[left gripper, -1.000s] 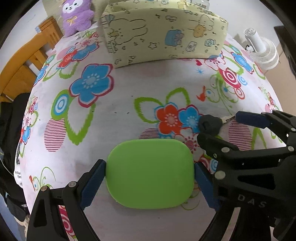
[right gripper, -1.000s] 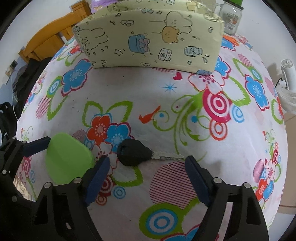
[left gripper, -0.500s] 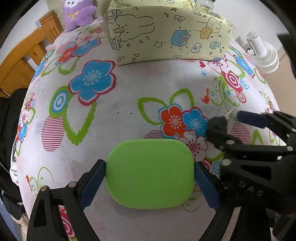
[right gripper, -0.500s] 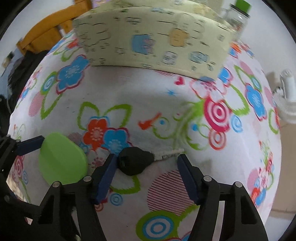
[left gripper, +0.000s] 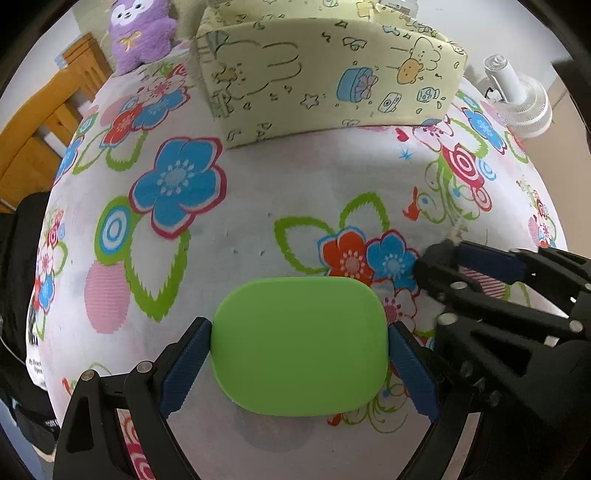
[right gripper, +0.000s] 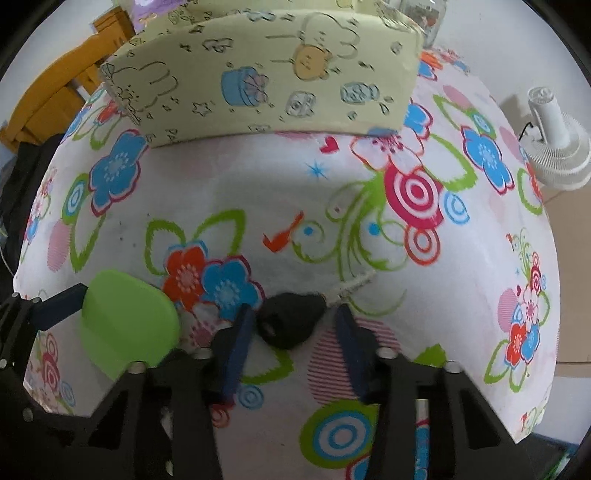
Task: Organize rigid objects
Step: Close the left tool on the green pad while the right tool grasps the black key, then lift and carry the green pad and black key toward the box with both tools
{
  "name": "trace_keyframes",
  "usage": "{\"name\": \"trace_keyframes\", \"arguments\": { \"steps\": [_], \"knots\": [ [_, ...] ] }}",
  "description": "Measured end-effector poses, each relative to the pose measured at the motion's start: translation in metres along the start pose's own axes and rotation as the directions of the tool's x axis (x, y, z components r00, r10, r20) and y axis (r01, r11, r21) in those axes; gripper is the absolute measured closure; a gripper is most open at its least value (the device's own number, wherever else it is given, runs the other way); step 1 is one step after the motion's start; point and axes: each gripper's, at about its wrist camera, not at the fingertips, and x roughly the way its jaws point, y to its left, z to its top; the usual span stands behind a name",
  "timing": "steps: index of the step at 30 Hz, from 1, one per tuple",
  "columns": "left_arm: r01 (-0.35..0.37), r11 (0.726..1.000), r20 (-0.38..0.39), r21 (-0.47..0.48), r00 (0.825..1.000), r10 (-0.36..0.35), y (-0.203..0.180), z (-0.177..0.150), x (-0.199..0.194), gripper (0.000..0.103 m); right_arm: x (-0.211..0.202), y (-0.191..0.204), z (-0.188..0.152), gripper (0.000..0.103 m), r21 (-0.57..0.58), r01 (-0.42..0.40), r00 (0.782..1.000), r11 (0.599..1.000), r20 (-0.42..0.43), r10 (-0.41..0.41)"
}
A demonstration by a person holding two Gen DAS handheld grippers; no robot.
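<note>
A green rounded-rectangle plate (left gripper: 299,354) hangs just above the flowered cloth (left gripper: 258,221), casting a shadow on it. My left gripper (left gripper: 299,326) is shut on the plate, with a blue pad pressed to each short side. In the right wrist view the same plate (right gripper: 129,325) shows at the lower left. A key with a black head (right gripper: 290,321) lies on the cloth, its metal blade pointing up and right. My right gripper (right gripper: 291,310) is closing on the key's head, and both pads touch it. In the left wrist view the right gripper (left gripper: 443,258) sits at the right, close to the plate.
A pale yellow cartoon-print box (left gripper: 325,74) stands at the back of the table. A purple plush toy (left gripper: 142,33) sits behind it on the left. A white fan (right gripper: 557,147) stands past the right edge, and a wooden chair (left gripper: 37,129) is at the left.
The right gripper's jaws have closed from wide apart onto the key's black head. The left gripper has drifted a little with the green plate still held.
</note>
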Motion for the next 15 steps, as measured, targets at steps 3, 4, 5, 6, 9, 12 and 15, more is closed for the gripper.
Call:
{"name": "trace_keyframes", "arguments": {
  "steps": [3,4,5,6,9,12,15],
  "knots": [
    [-0.002,1.000,-0.001,0.018,1.000,0.002,0.002,0.006,0.000,0.008,0.001,0.005,0.004,0.064,-0.001,-0.004,1.000,1.000,0.006,0.004],
    [0.003,1.000,-0.002,0.017,1.000,-0.003,0.003,0.009,0.000,0.008,0.000,0.005,0.005,0.064,0.004,-0.005,1.000,1.000,0.010,0.005],
    [0.006,1.000,-0.002,0.016,1.000,-0.006,0.003,0.012,0.001,0.008,-0.001,0.004,0.006,0.064,0.008,-0.007,1.000,1.000,0.013,0.007],
    [0.007,1.000,0.000,0.017,1.000,-0.007,0.003,0.013,0.001,0.008,-0.002,0.004,0.007,0.064,0.012,-0.008,1.000,1.000,0.017,0.008],
    [0.010,1.000,0.007,0.022,1.000,-0.010,-0.002,0.024,-0.002,0.008,-0.006,-0.001,0.013,0.064,0.020,-0.008,1.000,1.000,0.024,0.007],
    [0.011,1.000,0.025,0.028,1.000,-0.012,-0.007,0.033,-0.009,0.008,-0.014,-0.005,0.018,0.064,0.032,-0.011,0.999,0.999,0.037,0.010],
    [0.003,0.999,0.045,0.035,0.999,-0.005,-0.009,0.045,-0.016,0.008,-0.024,-0.013,0.021,0.064,0.033,-0.012,0.998,0.999,0.056,0.010]
  ]
}}
